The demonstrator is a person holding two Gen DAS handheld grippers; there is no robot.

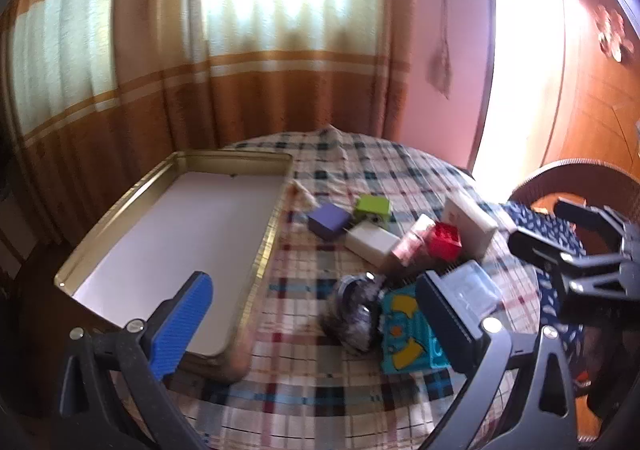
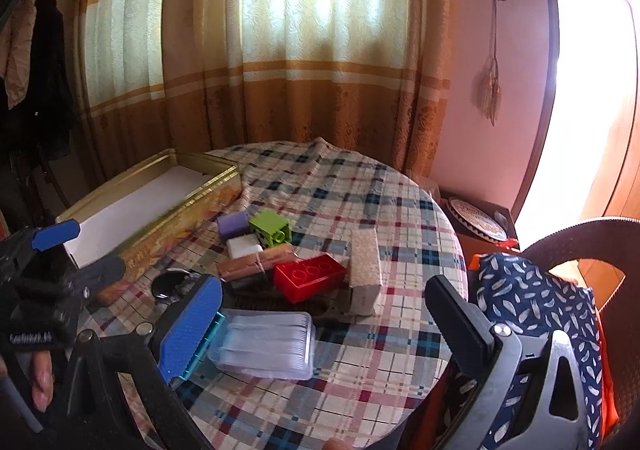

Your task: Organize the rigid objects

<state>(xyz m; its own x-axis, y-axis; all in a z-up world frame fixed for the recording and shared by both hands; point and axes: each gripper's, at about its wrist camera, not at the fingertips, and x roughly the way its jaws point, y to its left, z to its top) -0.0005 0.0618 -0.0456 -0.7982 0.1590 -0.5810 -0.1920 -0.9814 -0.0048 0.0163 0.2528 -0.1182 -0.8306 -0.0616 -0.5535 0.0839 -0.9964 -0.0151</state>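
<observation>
A gold tin tray (image 1: 276,217) with a white floor sits at the table's left; it also shows in the right wrist view (image 2: 200,189). Beside it lie a purple block (image 1: 328,221), a green block (image 1: 373,206), a white block (image 1: 372,242), a red brick (image 2: 310,276), a tall white box (image 2: 365,270), a clear plastic case (image 2: 268,346), a teal toy (image 1: 408,334) and a dark round object (image 1: 356,310). My left gripper (image 1: 316,314) is open above the table near the tray. My right gripper (image 2: 324,326) is open over the clear case.
The round table has a plaid cloth (image 2: 360,201). A chair with a blue patterned cushion (image 2: 532,302) stands at the right. Curtains (image 2: 304,49) hang behind the table. A pink-brown packet (image 2: 256,264) lies among the blocks.
</observation>
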